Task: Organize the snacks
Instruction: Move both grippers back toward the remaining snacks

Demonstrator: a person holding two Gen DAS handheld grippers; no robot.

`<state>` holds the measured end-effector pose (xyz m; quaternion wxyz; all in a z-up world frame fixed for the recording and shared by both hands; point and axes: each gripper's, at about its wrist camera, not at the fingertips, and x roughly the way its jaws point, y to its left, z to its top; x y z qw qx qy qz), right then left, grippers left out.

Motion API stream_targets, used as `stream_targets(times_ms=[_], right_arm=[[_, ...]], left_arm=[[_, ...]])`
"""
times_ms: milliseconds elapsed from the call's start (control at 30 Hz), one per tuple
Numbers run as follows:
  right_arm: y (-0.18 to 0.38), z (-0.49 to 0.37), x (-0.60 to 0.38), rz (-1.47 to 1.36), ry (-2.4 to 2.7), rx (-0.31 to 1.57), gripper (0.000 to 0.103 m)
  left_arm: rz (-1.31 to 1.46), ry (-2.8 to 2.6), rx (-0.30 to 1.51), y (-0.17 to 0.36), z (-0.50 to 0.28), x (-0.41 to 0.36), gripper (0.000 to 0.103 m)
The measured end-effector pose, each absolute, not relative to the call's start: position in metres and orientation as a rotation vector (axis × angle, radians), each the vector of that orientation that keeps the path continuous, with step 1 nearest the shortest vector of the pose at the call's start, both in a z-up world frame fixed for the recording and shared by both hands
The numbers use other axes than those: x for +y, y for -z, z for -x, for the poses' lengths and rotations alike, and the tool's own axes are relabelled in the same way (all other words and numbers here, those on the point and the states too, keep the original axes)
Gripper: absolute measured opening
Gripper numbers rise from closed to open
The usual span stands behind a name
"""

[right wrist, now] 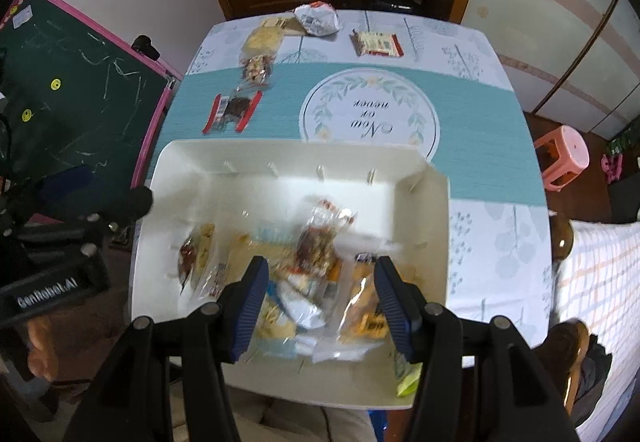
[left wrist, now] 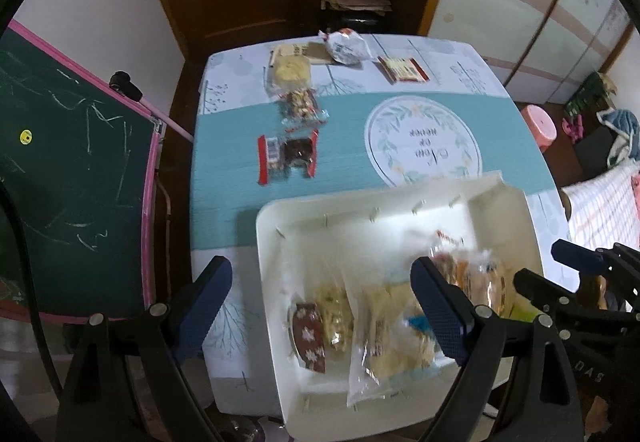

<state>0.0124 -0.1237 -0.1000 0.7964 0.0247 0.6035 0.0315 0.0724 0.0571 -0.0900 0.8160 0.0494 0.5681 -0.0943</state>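
A white box [left wrist: 360, 198] [right wrist: 280, 146] stands at the near end of the table and holds several snack packets. My left gripper [left wrist: 322, 310] hangs open over the box's left half, nothing between its fingers. Over the pile, my right gripper [right wrist: 322, 308] is half open, its pads pressing on nothing. Still on the tablecloth lie a red-edged packet [left wrist: 288, 156] [right wrist: 232, 110], a nut-mix packet [left wrist: 302, 106] [right wrist: 258, 68], a yellow biscuit packet [left wrist: 290, 72] [right wrist: 262, 38], a crumpled white bag [left wrist: 346, 46] [right wrist: 318, 18] and a red-brown packet [left wrist: 404, 69] [right wrist: 376, 42].
A green chalkboard [left wrist: 72, 182] with a pink frame leans at the table's left side. A pink stool [right wrist: 564, 158] stands to the right, with a checked cloth [right wrist: 600, 282] nearer. A wooden door and shelves lie behind the table's far edge.
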Motion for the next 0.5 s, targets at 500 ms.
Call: stream_targets(times_ms=[500], right_arm=[[0.023,-0.176,-0.179,-0.01,-0.104,1.086,0.071]], left_arm=[[-0.182,0.08,0.968,0.016,-0.225,0.046,0.097]])
